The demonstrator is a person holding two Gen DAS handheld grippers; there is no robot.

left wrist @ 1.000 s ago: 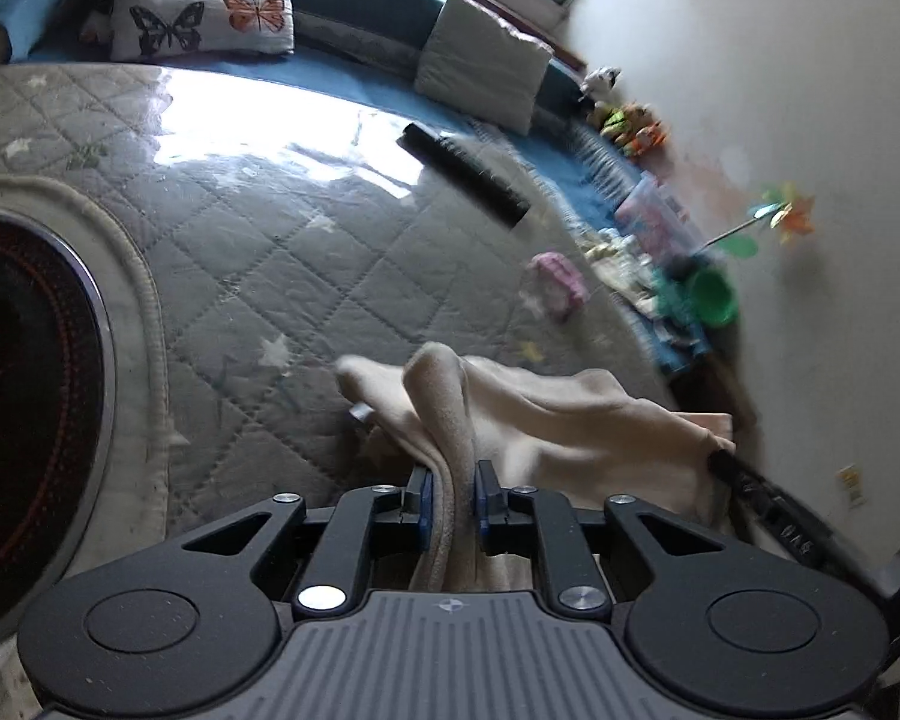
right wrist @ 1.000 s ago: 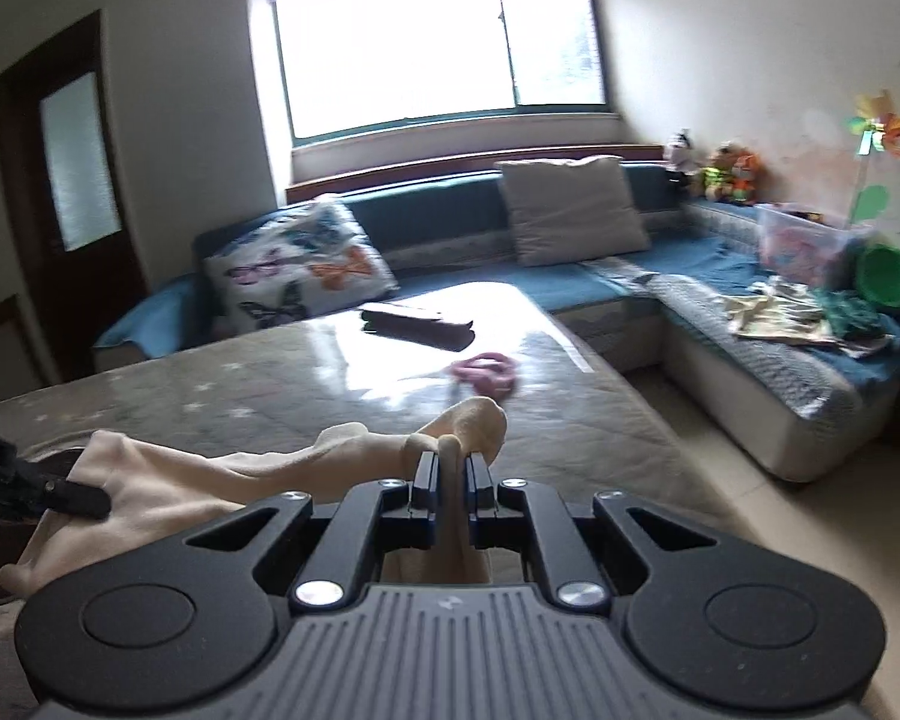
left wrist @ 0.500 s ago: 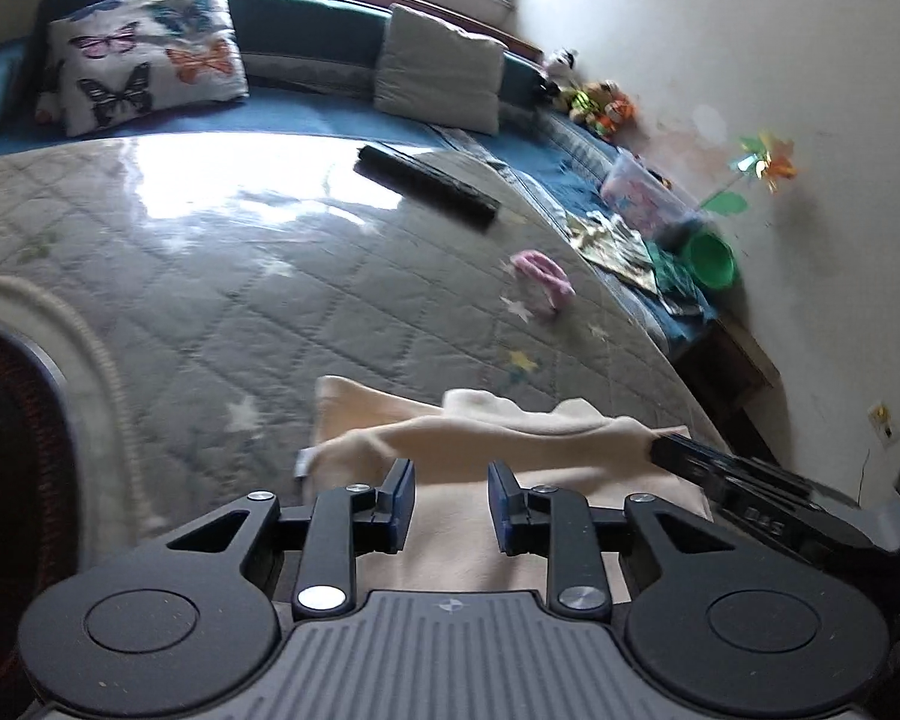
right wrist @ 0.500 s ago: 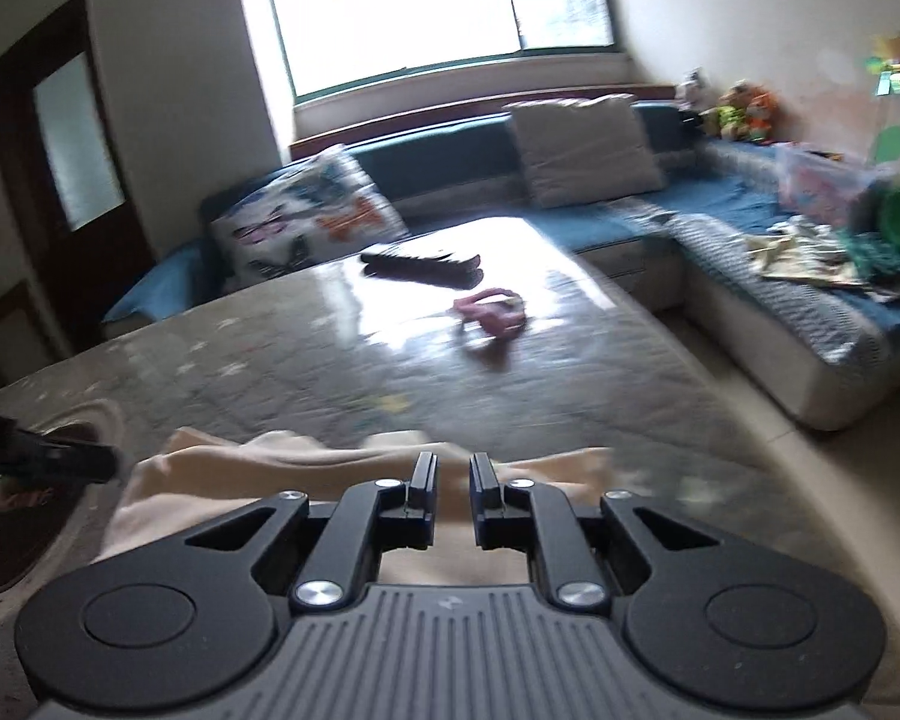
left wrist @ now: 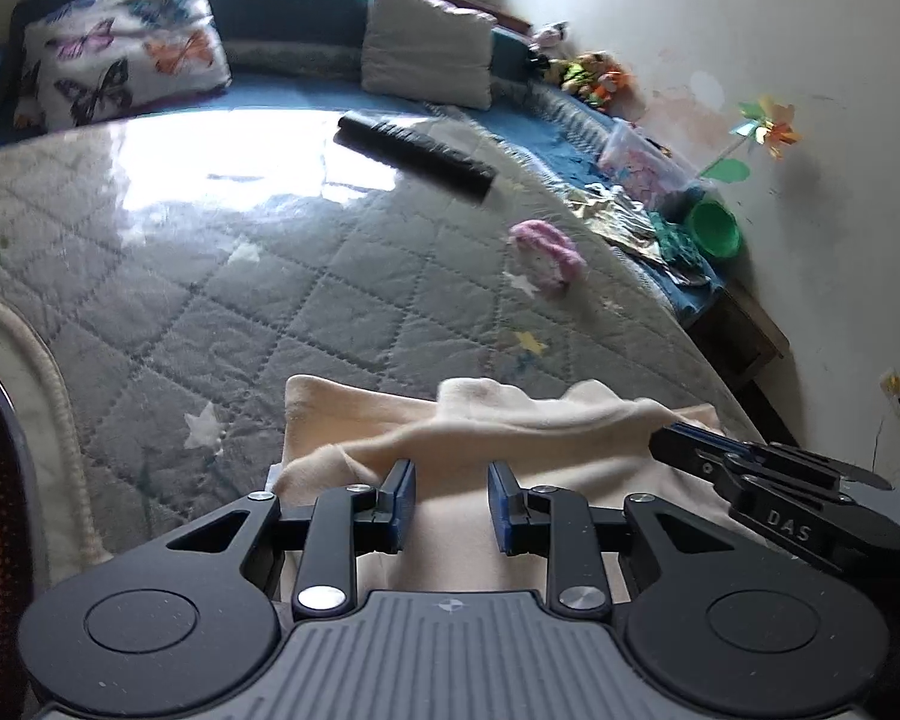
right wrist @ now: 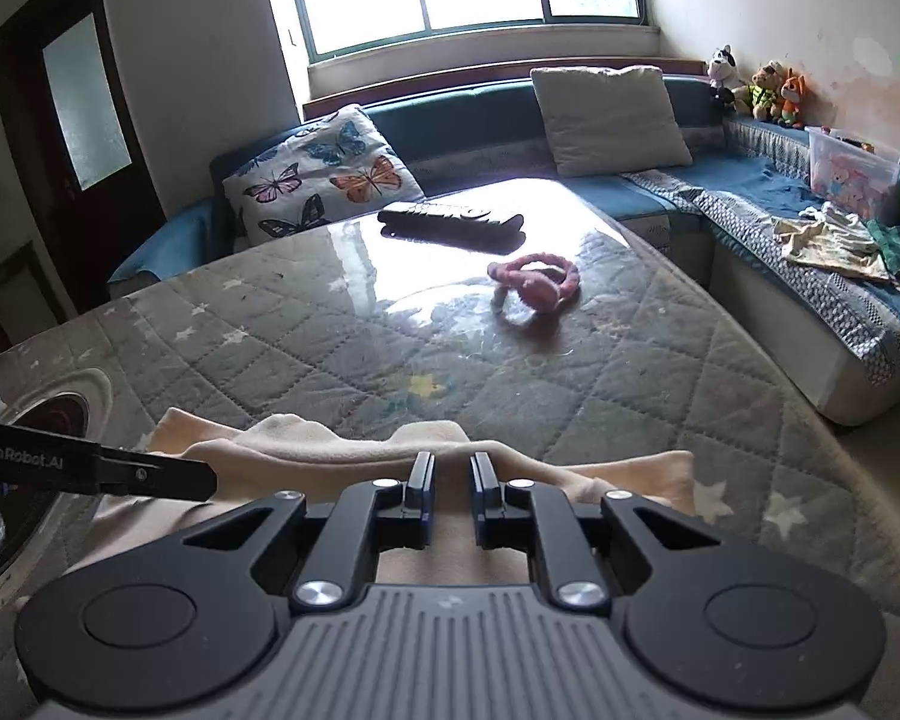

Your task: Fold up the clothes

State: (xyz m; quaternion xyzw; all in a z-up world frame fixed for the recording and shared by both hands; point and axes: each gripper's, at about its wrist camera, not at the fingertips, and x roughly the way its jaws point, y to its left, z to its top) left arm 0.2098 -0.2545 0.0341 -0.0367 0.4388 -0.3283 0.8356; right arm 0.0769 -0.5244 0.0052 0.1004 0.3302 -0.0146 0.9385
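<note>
A cream garment (left wrist: 510, 426) lies folded on the grey quilted table cover, right in front of both grippers; it also shows in the right wrist view (right wrist: 342, 450). My left gripper (left wrist: 447, 483) is open and empty just above the cloth's near part. My right gripper (right wrist: 450, 471) is open and empty over the same cloth. The right gripper's tip shows in the left wrist view (left wrist: 678, 444), and the left gripper's tip shows in the right wrist view (right wrist: 192, 477).
A black remote (right wrist: 450, 219) and a pink cord loop (right wrist: 534, 282) lie farther back on the quilted cover (right wrist: 330, 348). A round dark hob (right wrist: 60, 414) sits at the left. A blue sofa (right wrist: 810, 276) with cushions wraps the back and right.
Both grippers have let go of the cream garment and opened. The cloth, held up a second ago, now lies flat on the table, and both grippers have drawn back slightly.
</note>
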